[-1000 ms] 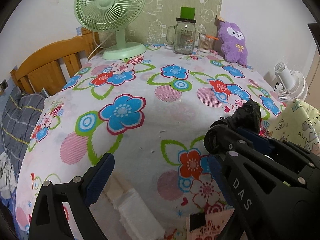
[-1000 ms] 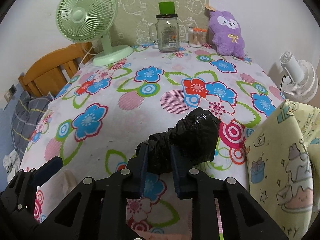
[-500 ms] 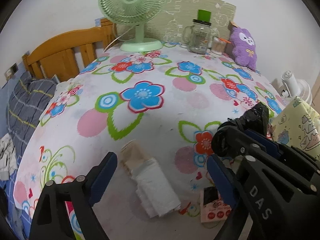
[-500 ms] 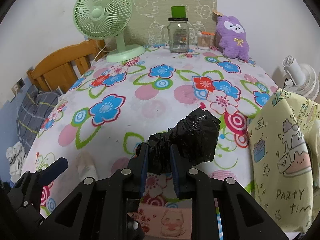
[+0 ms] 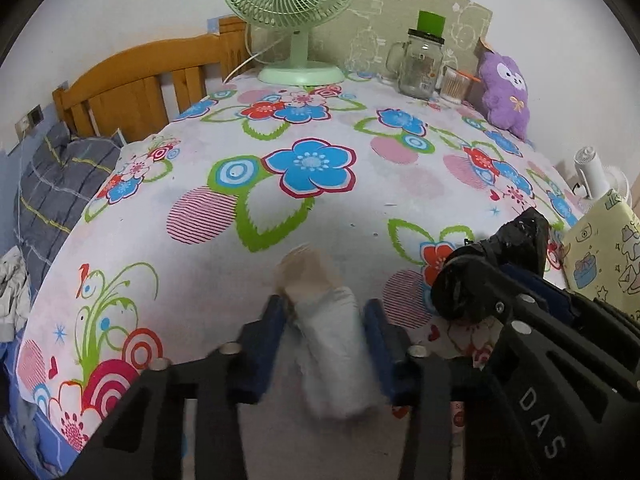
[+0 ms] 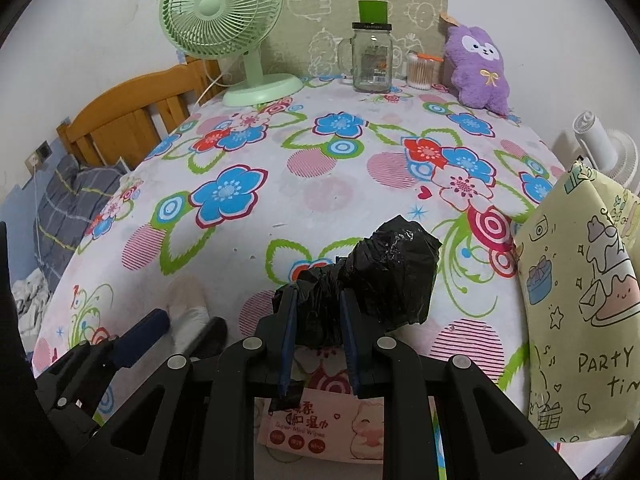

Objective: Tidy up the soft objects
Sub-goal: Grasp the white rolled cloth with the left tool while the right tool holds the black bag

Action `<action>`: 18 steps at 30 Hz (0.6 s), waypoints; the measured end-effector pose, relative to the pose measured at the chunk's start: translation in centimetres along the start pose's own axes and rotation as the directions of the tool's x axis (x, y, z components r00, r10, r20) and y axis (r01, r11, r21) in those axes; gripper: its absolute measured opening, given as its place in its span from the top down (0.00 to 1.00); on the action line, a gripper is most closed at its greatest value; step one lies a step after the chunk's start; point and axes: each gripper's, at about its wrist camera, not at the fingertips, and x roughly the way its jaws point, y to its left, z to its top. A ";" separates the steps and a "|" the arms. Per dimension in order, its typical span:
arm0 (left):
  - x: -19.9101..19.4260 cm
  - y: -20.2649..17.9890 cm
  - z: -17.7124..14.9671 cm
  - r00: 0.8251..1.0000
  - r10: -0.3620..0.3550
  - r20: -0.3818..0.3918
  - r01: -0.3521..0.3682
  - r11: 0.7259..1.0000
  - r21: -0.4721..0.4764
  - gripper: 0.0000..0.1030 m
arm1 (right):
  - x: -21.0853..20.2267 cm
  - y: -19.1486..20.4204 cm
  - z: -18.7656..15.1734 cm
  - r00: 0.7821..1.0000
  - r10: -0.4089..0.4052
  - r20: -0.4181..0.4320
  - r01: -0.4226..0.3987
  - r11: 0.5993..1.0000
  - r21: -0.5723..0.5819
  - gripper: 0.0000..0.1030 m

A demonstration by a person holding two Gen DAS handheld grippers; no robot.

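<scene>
Two hand-held grippers work a flowered tablecloth (image 6: 320, 184), with the green desk fan (image 6: 224, 32) standing at its far edge. The right gripper (image 6: 318, 336) is clamped on a crumpled black plastic bag (image 6: 384, 276), held above the cloth well in front of the fan. The left gripper (image 5: 324, 340), also on the near side of the cloth from the fan, has just been closing, its blue pads (image 5: 272, 332) now drawn in on either side of a folded pale sock or cloth (image 5: 328, 336). The item is blurred there, so whether the pads already pinch it cannot be told for certain; they look to be at or just short of contact. From the right wrist camera the same pale roll (image 6: 188, 312) lies between the left tool's fingers.

By my judgement the sorting is at an early-to-middle stage: one soft item is in hand, a second is being taken, and neither has yet been put away. A purple plush toy (image 6: 478, 68) sits to the right of the fan, untouched.
</scene>
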 end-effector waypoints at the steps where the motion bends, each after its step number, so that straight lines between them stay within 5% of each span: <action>1: 0.0 0.0 0.0 1.000 -0.007 -0.002 0.007 1.000 -0.001 0.70 | 0.0 0.0 0.0 1.000 0.000 -0.001 0.000 1.000 0.000 0.77; 18: -1.8 -2.3 0.8 0.998 -0.052 0.040 0.050 0.997 0.059 0.75 | -1.8 -1.7 0.3 0.999 -0.020 0.033 0.019 1.000 0.015 0.77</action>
